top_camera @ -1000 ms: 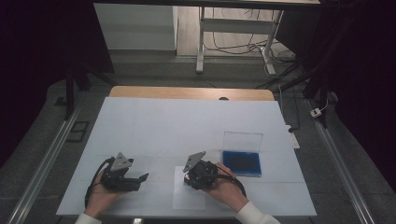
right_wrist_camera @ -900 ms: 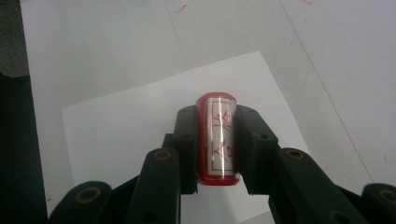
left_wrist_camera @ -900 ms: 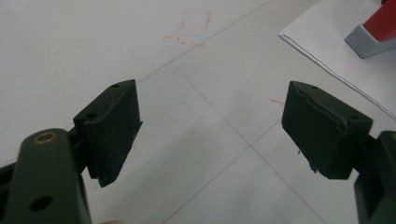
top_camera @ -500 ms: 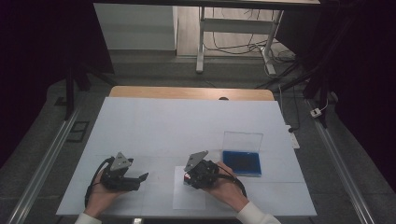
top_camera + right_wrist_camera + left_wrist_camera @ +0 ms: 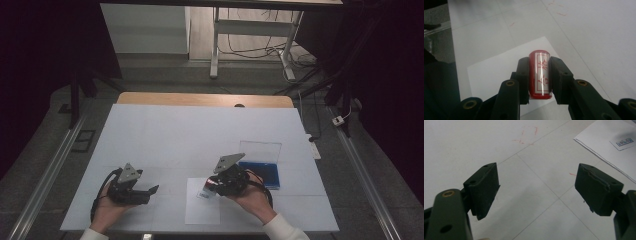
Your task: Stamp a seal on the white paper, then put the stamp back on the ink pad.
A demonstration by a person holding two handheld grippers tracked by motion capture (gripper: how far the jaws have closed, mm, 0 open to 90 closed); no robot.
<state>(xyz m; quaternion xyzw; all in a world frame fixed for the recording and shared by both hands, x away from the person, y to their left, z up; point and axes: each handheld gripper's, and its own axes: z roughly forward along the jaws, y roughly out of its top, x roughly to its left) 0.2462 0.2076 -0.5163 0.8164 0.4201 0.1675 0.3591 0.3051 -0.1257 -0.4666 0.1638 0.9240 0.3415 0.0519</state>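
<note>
Both grippers are black, each with a grey three-cornered plate on top. The left gripper (image 5: 150, 192) has flat rectangular pads with small screw holes and brass-coloured pivot pins. The right gripper (image 5: 207, 187) trails a black cable. The sleeves (image 5: 285, 231) seem white, though dim.

The red stamp (image 5: 540, 75) carries a white label with red characters in a red frame, running along its length; they look like Chinese writing, the upper one perhaps 格, the lower one cut off and not legible. On the sheet of paper (image 5: 609, 145) sits a small printed mark (image 5: 624, 142) in a dark outlined box, too small to read. The table cover (image 5: 486, 142) bears faint red pen marks (image 5: 527, 136), no letters
</note>
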